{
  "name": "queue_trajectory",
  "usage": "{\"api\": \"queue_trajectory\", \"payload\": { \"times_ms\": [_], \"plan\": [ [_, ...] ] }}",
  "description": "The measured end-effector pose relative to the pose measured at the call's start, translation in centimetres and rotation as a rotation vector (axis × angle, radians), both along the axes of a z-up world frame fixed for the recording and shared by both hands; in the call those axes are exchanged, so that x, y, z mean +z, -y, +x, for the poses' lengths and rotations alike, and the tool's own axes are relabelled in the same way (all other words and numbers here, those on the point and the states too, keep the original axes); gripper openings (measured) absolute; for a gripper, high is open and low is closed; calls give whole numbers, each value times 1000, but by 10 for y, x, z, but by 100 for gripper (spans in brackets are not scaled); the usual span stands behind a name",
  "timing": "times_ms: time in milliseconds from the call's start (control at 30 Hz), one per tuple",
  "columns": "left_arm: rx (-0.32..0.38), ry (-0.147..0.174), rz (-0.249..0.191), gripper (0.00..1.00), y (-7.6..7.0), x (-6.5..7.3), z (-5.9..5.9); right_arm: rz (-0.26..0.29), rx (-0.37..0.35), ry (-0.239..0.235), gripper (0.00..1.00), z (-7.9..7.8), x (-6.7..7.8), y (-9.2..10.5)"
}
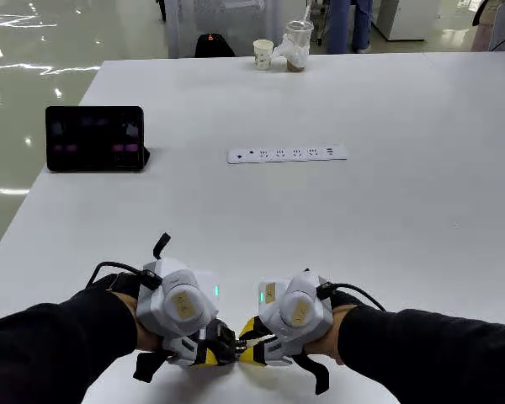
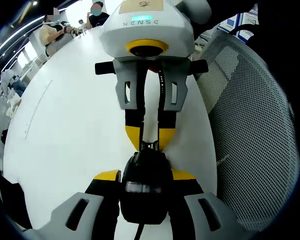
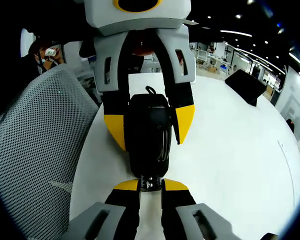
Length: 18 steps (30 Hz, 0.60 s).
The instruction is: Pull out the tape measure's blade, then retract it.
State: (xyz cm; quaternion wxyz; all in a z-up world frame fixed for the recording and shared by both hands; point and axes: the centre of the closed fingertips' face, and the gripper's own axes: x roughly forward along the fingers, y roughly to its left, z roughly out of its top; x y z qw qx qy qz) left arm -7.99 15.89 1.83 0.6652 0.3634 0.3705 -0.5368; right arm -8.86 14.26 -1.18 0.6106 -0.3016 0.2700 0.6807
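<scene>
So, left gripper (image 2: 145,175): jaws squeezing the black tape measure (image 2: 142,195) by its sides
right gripper (image 3: 151,186): jaws pinched tight on the blade tip (image 2: 150,145), right at the case mouth
tape measure spot: between both grippers, by the near edge of the table (image 1: 362,219)
</scene>
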Motion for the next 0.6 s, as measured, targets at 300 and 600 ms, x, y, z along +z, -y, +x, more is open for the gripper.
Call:
{"api": "queue_trajectory", "payload": {
  "times_ms": [300, 600],
  "plan": [
    [-8, 4, -9, 31, 0, 0, 0, 4, 22, -27, 12, 1, -2, 1],
    [-3, 17, -27, 31, 0, 0, 0, 27, -5, -49, 12, 1, -2, 0]
  ]
}}
